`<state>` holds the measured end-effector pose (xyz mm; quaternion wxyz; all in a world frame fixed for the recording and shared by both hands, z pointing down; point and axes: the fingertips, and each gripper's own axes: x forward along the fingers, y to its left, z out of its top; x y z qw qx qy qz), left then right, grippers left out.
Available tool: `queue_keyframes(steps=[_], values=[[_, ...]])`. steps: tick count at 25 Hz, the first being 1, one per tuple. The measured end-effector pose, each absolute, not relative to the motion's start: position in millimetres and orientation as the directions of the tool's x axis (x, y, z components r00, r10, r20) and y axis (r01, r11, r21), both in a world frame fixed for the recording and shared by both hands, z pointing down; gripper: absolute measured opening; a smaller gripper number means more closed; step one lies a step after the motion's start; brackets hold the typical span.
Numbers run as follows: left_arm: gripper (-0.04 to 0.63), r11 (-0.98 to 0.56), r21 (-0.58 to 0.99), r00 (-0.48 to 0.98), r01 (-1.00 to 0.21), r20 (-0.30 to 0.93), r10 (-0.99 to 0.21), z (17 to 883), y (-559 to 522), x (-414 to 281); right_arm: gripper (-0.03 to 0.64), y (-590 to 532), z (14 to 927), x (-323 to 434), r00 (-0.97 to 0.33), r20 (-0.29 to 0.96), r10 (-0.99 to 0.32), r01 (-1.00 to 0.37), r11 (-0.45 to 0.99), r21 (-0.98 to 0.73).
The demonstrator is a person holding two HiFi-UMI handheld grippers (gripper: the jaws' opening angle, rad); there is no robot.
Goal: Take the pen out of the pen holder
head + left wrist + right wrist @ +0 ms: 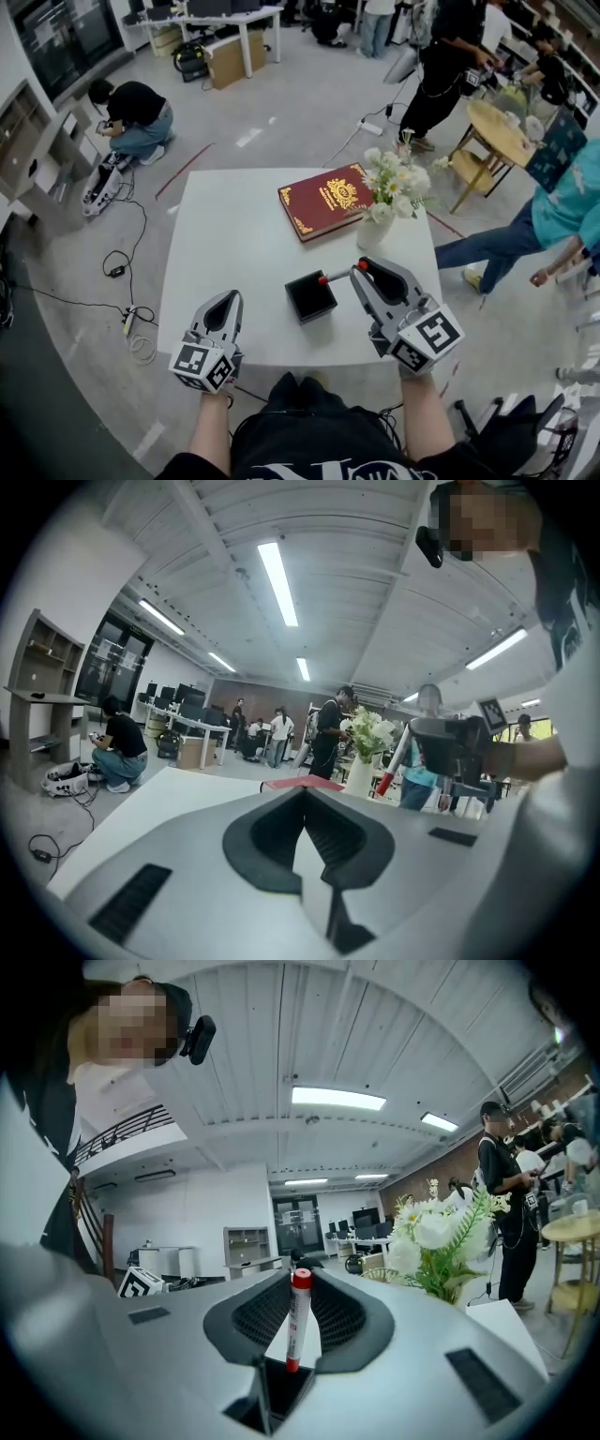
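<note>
One pen (294,1326) is the job. Your right tongs (361,270) pinch it high up, just under the red cap, w/ the white barrel hanging roughly upright, tilted a bit. Its lower end sits right at the rim of the black pen holder (298,305); can't tell if it's fully clear of the opening. The holder stands on the white worktop (234,234), on your side of the flower vase (373,232) and near the red book (328,199). Your left tongs (228,298) are pressed together w/ nothing in them, over the near-left part of the worktop, apart from the holder.

Handling, my read: the pen's light, stiff, smooth plastic, so it'll prob. pivot or slip in the pads if you jerk it. A hold high on the barrel is fine; lift straight up. The holder looks light too and isn't braced, so a dragging tip may topple it.
</note>
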<state>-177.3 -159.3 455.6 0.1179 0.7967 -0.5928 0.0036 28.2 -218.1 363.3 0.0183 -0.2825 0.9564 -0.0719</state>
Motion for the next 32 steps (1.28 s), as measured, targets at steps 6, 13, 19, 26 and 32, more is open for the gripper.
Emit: queue_keyframes(steps=[6, 13, 19, 26, 32], values=[[0.002, -0.285, 0.181, 0.310, -0.941, 0.130, -0.942, 451, -164, -172, 0.079, -220, 359, 43, -0.816, -0.011, -0.578, -0.571, 0.809, -0.136], [0.002, -0.309, 0.181, 0.332, -0.934, 0.114, -0.936, 444, -169, -165, 0.078, -222, 357, 64, -0.763, -0.013, -0.647, -0.641, 0.758, -0.119], [0.002, -0.319, 0.180, 0.341, -0.930, 0.105, -0.934, 442, -168, -162, 0.078, -221, 367, 76, -0.726, 0.017, -0.688, -0.686, 0.721, -0.097], [0.002, -0.305, 0.193, 0.329, -0.933, 0.106, -0.938, 445, -163, -167, 0.078, -221, 390, 82, -0.702, 0.075, -0.708, -0.712, 0.697, -0.081], [0.002, -0.290, 0.197, 0.315, -0.937, 0.110, -0.943, 446, -158, -170, 0.078, -217, 412, 85, -0.691, 0.124, -0.713, -0.723, 0.682, -0.111]])
